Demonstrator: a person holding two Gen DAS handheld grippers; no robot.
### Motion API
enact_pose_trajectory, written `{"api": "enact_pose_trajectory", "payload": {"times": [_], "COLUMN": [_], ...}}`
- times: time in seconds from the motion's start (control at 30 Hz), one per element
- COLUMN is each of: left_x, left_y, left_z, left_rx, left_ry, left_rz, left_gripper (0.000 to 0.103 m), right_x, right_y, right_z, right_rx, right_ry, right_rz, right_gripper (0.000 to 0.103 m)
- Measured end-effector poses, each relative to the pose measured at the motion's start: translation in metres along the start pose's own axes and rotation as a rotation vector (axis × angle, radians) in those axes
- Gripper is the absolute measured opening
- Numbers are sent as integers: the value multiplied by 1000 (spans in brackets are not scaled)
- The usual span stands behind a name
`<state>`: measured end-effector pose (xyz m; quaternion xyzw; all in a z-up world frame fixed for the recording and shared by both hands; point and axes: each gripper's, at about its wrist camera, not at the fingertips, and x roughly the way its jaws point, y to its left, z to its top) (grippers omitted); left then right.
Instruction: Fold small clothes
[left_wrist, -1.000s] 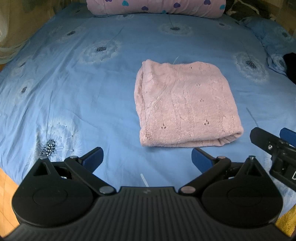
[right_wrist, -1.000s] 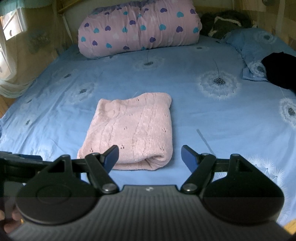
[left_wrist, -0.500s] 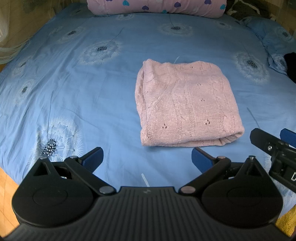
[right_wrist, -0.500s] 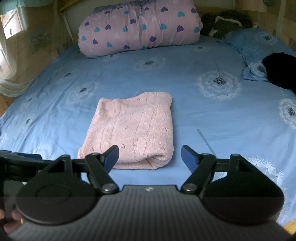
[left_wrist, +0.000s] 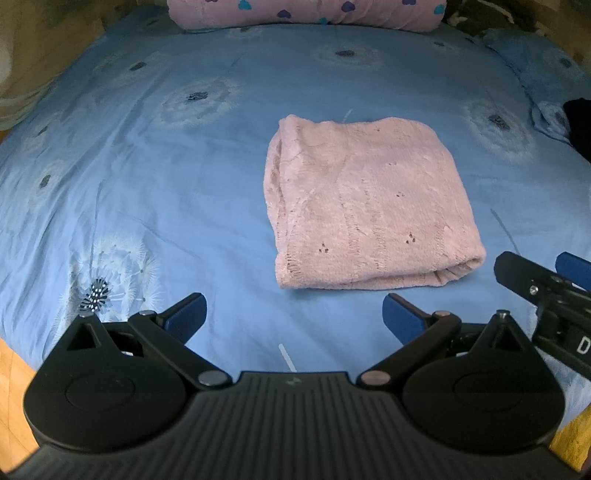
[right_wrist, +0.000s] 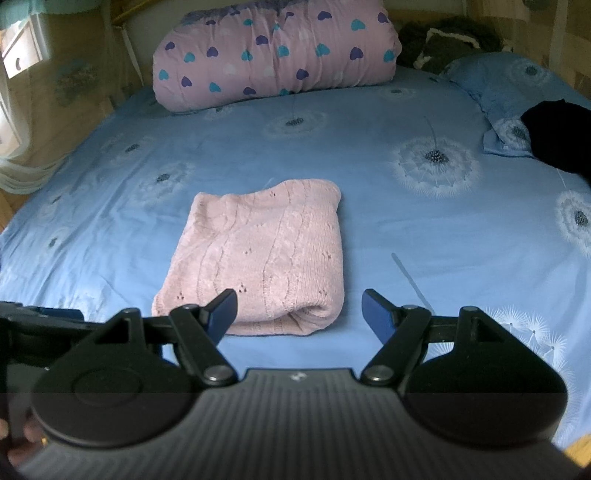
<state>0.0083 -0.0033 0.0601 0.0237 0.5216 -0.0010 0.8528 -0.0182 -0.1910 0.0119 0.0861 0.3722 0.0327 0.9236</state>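
Note:
A pink knitted garment lies folded into a neat rectangle on the blue bedsheet; the right wrist view shows the garment too. My left gripper hovers just short of its near edge, open and empty. My right gripper stands open near the garment's near right corner, its blue left fingertip in front of the fold, nothing gripped. The right gripper's fingers show at the right edge of the left wrist view.
A rolled pink quilt with heart prints lies along the head of the bed. A blue pillow and a black garment sit at the far right. Wooden floor shows past the bed's near left edge.

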Motion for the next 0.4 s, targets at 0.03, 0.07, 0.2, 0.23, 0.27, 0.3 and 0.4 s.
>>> {"api": "enact_pose_trajectory", "payload": {"times": [0.03,0.07,0.2,0.23,0.27,0.3,0.4], "left_x": [0,0,2,2,3,3,3], "left_y": [0,-1,-3,-3,-3,-3,-3], "left_z": [0,0,-2,-3,-2,-3,-3], "left_rx": [2,3,16,16,16,16,18], "left_ry": [0,0,3,5,7,9,11], "left_rz": [-4,-6,-7,-8,-9,-10,-12], "left_gripper": [103,103,103,103,103,103,103], "right_x": [0,0,1,1,1,2,3], "right_y": [0,0,0,0,0,0,0], "right_z": [0,-1,-2,-2,-2,-3,-4], "right_rx": [0,-1,1,1,2,2,5], "right_ry": [1,2,4,5,6,7,10], "right_rz": [0,0,-2,-2,-2,-2,-2], "right_gripper": [76,76,76,76,76,76,76]}}
